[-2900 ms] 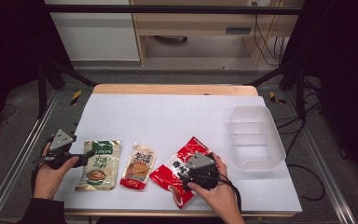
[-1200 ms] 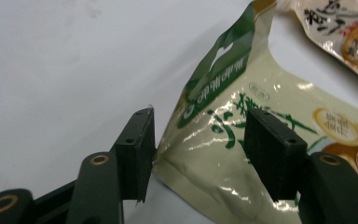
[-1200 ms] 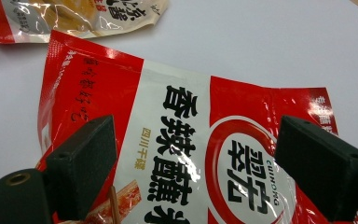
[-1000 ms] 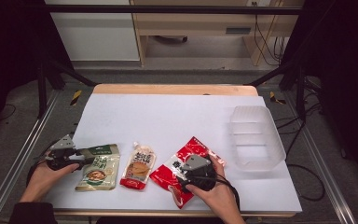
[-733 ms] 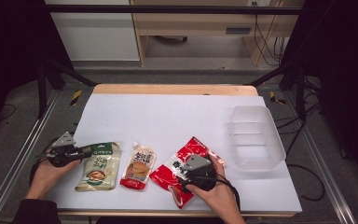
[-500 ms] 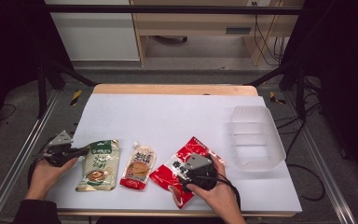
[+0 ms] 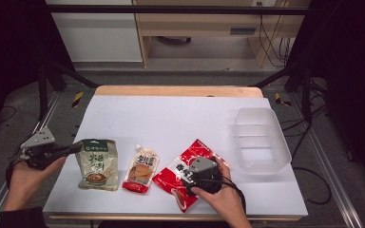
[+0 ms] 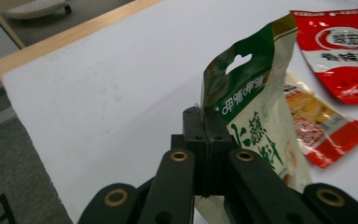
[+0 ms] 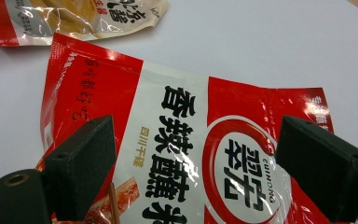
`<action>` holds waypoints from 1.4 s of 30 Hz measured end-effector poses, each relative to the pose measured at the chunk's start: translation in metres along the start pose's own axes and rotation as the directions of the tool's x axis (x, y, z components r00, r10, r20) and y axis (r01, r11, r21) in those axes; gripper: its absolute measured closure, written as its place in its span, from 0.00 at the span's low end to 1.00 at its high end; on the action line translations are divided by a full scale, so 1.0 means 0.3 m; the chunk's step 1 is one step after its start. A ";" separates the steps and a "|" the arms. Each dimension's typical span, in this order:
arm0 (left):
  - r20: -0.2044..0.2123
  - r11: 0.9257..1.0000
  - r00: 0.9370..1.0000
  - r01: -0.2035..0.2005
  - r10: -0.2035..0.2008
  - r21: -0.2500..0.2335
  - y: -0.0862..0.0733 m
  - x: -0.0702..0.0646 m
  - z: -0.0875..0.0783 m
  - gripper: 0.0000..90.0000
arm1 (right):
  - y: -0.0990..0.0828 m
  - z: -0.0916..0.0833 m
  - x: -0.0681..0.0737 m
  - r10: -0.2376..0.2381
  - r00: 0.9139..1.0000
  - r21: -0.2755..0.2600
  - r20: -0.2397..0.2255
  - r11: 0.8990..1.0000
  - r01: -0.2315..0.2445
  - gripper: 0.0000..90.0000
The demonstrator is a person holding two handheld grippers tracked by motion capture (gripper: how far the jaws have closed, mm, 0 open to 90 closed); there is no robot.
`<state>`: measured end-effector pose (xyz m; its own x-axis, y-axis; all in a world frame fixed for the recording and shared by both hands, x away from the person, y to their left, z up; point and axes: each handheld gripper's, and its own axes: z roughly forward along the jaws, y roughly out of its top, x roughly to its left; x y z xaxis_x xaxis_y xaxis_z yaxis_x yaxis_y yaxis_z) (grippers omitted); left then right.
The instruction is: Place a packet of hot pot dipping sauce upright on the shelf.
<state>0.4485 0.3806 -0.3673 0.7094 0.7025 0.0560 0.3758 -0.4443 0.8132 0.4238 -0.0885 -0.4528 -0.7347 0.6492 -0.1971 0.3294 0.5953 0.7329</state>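
While the white table (image 7: pixel 171 118) with its wooden far edge stands on grey floor, the left gripper (image 7: pixel 71 149) clamps the green pouch (image 7: pixel 97 164) at eight o'clock; the right gripper (image 7: pixel 190 183) hangs open over the red pouch (image 7: pixel 190 159) at six.

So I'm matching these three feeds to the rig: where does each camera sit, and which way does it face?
High view: fixed above the person's side, looking forward and down on the table; both forearms enter from below, left gripper and right gripper.
Left gripper view: rides the left gripper, looking along jaws shut on the green pouch.
Right gripper view: rides the right gripper, open jaws over the red pouch.
All three share the orange pouch.
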 end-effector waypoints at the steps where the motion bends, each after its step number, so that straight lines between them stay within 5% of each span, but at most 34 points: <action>1: 0.010 1.000 1.000 -0.015 0.015 -0.005 0.014 -0.013 -0.014 1.00 | 0.000 0.000 0.000 0.001 1.000 0.002 -0.001 1.000 -0.001 0.14; 6: 0.070 0.995 0.993 -0.098 0.098 0.000 0.063 -0.066 -0.066 1.00 | 0.001 -0.001 0.003 0.003 1.000 -0.001 -0.022 1.000 -0.003 0.13; 13: 0.064 0.990 0.988 -0.140 0.140 -0.004 0.102 -0.101 -0.115 1.00 | 0.000 -0.001 0.005 0.003 0.999 0.003 -0.041 1.000 -0.003 0.13; 20: -0.017 0.995 0.995 -0.096 0.096 -0.017 0.116 -0.109 -0.061 1.00 | 0.003 0.001 0.013 -0.007 0.999 -0.003 -0.050 1.000 0.007 0.13; 24: -0.029 0.995 0.995 -0.098 0.097 -0.032 0.134 -0.121 -0.041 1.00 | 0.004 0.003 0.013 -0.002 0.998 0.003 -0.058 1.000 0.002 0.13; 29: -0.019 0.991 0.992 -0.128 0.128 -0.026 0.166 -0.151 -0.015 1.00 | 0.011 0.009 0.011 0.004 0.997 0.006 -0.075 1.000 -0.004 0.15; 34: 0.027 0.984 0.984 -0.173 0.174 -0.034 0.229 -0.204 0.029 1.00 | 0.053 0.007 0.004 -0.043 0.985 0.038 -0.167 0.998 0.050 0.18; 42: 0.053 0.974 0.974 -0.219 0.222 -0.053 0.314 -0.266 0.074 1.00 | 0.139 -0.047 -0.049 -0.112 0.982 0.101 -0.151 0.987 0.128 0.18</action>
<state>0.4405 0.2702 -0.3079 0.8058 0.5561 0.2038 0.1794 -0.5571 0.8108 0.4400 -0.0799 -0.4102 -0.8480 0.4994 -0.1773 0.2908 0.7183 0.6321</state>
